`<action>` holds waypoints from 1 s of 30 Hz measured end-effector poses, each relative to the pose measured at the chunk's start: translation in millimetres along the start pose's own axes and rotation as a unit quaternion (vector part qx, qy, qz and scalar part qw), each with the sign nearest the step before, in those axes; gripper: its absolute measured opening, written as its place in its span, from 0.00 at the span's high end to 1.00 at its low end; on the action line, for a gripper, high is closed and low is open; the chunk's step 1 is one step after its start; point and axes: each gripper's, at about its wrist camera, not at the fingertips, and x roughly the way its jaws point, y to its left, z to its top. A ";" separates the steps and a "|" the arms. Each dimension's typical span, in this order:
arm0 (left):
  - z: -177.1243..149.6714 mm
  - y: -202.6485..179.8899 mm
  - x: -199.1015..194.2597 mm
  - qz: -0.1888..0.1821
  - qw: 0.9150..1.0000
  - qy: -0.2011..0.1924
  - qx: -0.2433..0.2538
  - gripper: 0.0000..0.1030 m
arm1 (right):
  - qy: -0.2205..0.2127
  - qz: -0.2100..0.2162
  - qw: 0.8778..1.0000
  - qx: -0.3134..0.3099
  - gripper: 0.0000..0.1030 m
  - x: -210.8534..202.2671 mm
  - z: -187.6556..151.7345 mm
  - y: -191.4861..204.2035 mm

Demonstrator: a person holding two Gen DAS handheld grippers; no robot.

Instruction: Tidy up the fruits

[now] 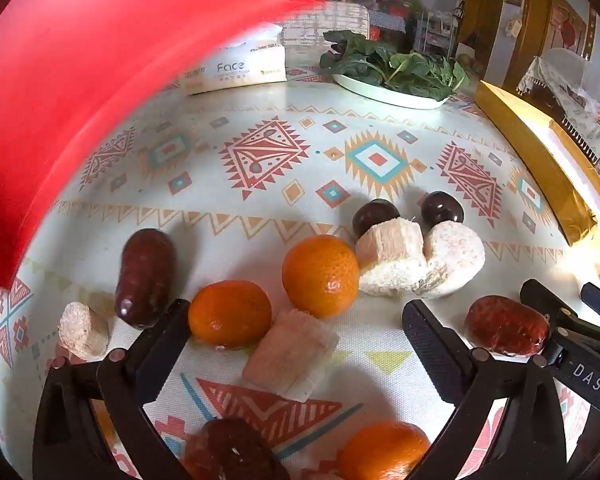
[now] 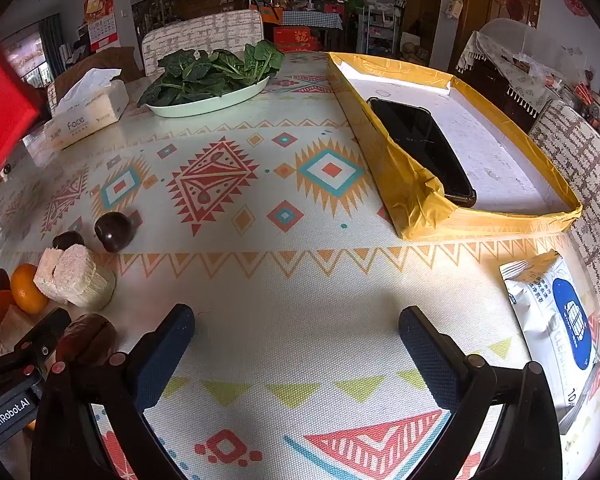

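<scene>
Fruits: oranges [image 1: 320,274], dark plums [image 1: 376,214] and cut sugarcane [image 1: 290,354] scattered before the wide-apart left hand-held gripper [image 1: 296,320]; right hand-held gripper [image 2: 296,324] likewise apart, over bare tabletop [image 2: 300,280].

On the patterned tablecloth lie three round orange mandarins [image 1: 320,275], four pale peeled sugarcane chunks [image 1: 390,258], two dark round plums [image 1: 442,208] and three oblong dark-red fruits [image 1: 145,277].

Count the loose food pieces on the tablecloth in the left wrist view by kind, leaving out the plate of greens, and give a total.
Oranges: 3
Dark round fruits: 2
Pale cut chunks: 4
Dark red oblong pieces: 3
Total: 12
</scene>
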 end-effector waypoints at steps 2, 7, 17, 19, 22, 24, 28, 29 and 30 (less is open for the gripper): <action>-0.1 -1.8 -0.5 0.001 1.000 0.000 0.000 0.00 | 0.000 0.000 1.000 0.000 0.00 0.0 0.0 0.0; -0.4 -9.4 -2.0 0.002 1.000 0.001 0.000 0.00 | 0.000 0.000 1.000 0.000 0.00 -0.1 0.0 0.0; 0.0 -0.9 -0.6 -0.006 1.000 0.001 -0.004 0.00 | 0.000 0.000 1.000 0.000 0.00 -0.2 0.0 -0.1; 0.0 -1.1 -0.6 -0.006 1.000 0.001 -0.004 0.00 | 0.000 0.000 1.000 0.000 0.00 -0.2 0.0 -0.2; 0.0 -0.6 -0.4 -0.006 1.000 0.001 -0.004 0.00 | 0.000 0.000 1.000 0.000 0.00 -0.3 0.1 -0.2; 0.0 -0.6 -0.4 -0.006 1.000 0.001 -0.004 0.00 | 0.000 0.000 1.000 0.000 0.00 -0.4 0.1 -0.2; 0.0 -0.6 -0.4 -0.006 1.000 0.001 -0.004 0.00 | 0.000 0.000 1.000 0.000 0.00 -0.4 0.2 -0.3; 0.0 -0.7 -0.5 -0.006 1.000 0.001 -0.004 0.00 | 0.000 0.000 1.000 0.000 0.00 -0.4 0.2 -0.3; 0.0 -0.6 -0.4 -0.006 1.000 0.001 -0.004 0.00 | 0.000 0.000 1.000 0.000 0.00 -0.4 0.2 -0.3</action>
